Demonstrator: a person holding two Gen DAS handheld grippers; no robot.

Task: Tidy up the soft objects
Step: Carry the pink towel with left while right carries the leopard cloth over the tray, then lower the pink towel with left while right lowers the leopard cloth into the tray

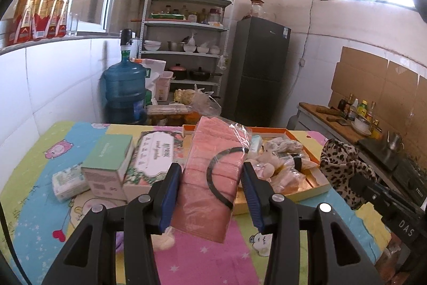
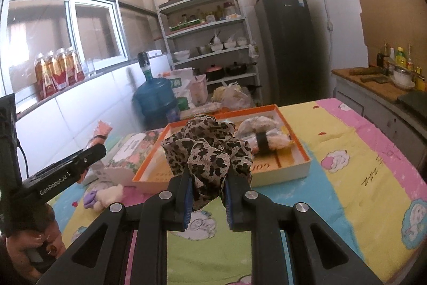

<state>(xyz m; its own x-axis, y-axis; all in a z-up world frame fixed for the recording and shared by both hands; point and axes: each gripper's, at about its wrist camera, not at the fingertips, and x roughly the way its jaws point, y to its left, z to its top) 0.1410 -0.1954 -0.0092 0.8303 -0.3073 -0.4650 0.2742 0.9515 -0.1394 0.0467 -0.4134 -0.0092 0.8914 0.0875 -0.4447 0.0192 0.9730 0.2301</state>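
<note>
Left wrist view first: the left hand-held gripper point(image 1: 210, 194) is clamped on a pink towel pack point(image 1: 210, 178), still in its crinkly clear wrap with a thin black band looped round it, held up off the counter point(image 1: 40, 151) above the near middle. I'd guess it's light and squishy but the plastic looks slippery, so squeezing the thick middle of the fold like this seems the safest hold. Behind it, toward the far edge, sits the orange-rimmed tray point(image 1: 307, 194) with a few bagged pale plush-looking things point(image 1: 283, 154) already in it; can't tell exactly what they are. At the far left of the counter there's a green box point(image 1: 106, 164), a floral tissue box point(image 1: 152, 159) and a small tissue pack point(image 1: 68, 182), all outside the tray. Right wrist view: the right hand-held gripper point(image 2: 206, 194) is pinched nearly shut on a leopard-print cloth point(image 2: 208, 151), bunched up and held in the air just in front of the tray point(image 2: 288, 172). It's floppy and basically weightless by the look of it, so a grip on the gathered bunch works, though loose ends will dangle. A bundle with a black band point(image 2: 263, 138) lies in the tray's far half, the near half is bare. A little fluffy toy point(image 2: 105, 196) lies on the counter left of the tray.
</note>
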